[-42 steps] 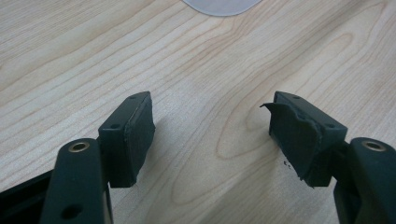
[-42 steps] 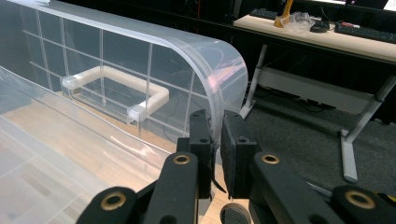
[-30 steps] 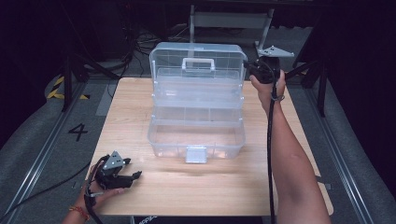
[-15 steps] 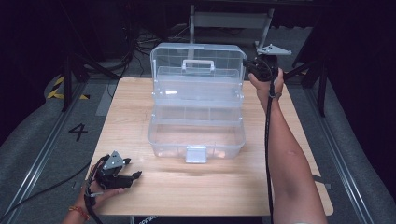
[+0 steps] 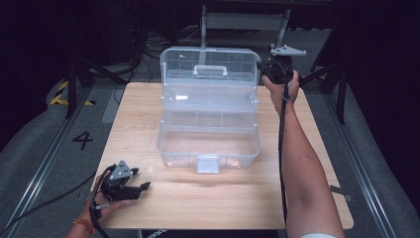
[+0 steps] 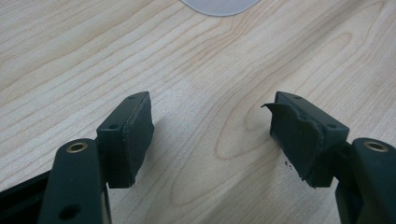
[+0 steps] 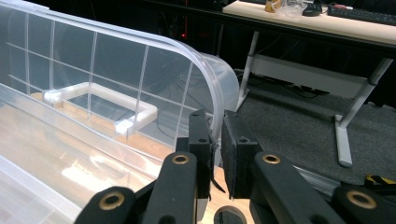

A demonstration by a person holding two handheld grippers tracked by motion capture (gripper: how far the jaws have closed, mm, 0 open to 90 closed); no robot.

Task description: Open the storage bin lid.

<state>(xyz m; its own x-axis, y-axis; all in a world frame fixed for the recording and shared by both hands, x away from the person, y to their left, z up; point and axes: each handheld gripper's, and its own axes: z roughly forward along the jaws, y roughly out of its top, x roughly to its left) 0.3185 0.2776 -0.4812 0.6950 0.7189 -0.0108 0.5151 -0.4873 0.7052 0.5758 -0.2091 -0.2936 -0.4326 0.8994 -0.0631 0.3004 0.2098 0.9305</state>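
Wooden table (image 5: 148,124): wide bare margins lying open left and front of the box. Clear plastic toolbox (image 5: 209,144): standing mid-table, lid (image 5: 210,62) raised upright. Floor marking "4" (image 5: 82,140) showing left. My right gripper (image 7: 215,135): pinching the lid's right edge. My left gripper (image 6: 212,133): resting front-left, jaws gaping, carrying nothing.

high: above, facing forward-down | left: close over table (image 6: 205,60) | right: near box lid (image 7: 140,60) (shared with high)
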